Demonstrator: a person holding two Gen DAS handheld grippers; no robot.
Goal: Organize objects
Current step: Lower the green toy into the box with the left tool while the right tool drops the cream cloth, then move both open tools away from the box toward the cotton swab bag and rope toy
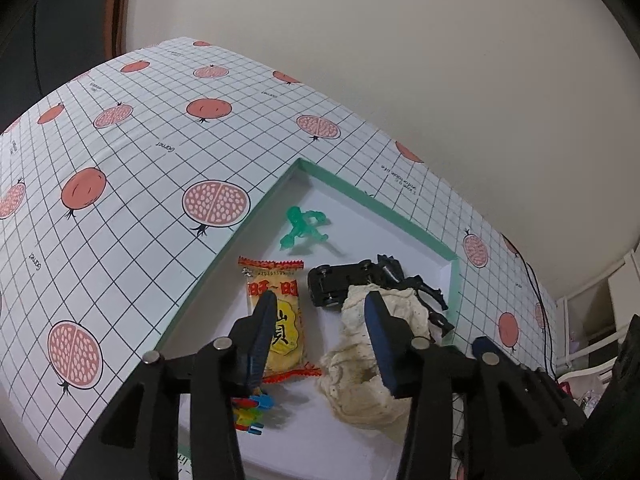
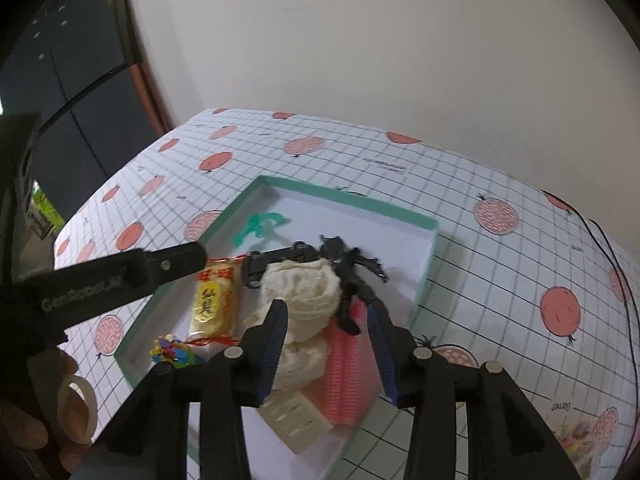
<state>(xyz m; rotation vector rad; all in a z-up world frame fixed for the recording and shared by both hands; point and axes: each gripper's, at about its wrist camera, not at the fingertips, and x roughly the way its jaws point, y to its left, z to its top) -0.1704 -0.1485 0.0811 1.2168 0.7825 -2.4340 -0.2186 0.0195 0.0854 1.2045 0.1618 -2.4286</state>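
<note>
A shallow white box with a green rim point(image 1: 372, 200) point(image 2: 352, 200) lies on the tablecloth. Inside it lie a green figure point(image 1: 304, 228) point(image 2: 260, 226), a yellow snack packet point(image 1: 280, 320) point(image 2: 212, 300), a black toy car point(image 1: 340, 282) point(image 2: 276, 260), a black spider toy point(image 1: 424, 292) point(image 2: 352, 268), a cream cloth point(image 1: 360, 364) point(image 2: 304, 292), a colourful small toy point(image 1: 250, 408) point(image 2: 172, 352), a pink ridged piece point(image 2: 348, 376) and a cream plastic piece point(image 2: 296, 420). My left gripper point(image 1: 320, 320) is open above the packet and cloth. My right gripper point(image 2: 328, 320) is open over the cloth, empty.
The table wears a white grid cloth with pomegranate prints point(image 1: 120, 160) point(image 2: 520, 280). A wall stands behind. A black cable point(image 2: 624, 280) runs along the right table edge. The left gripper's arm point(image 2: 120, 276) crosses the right wrist view at the left.
</note>
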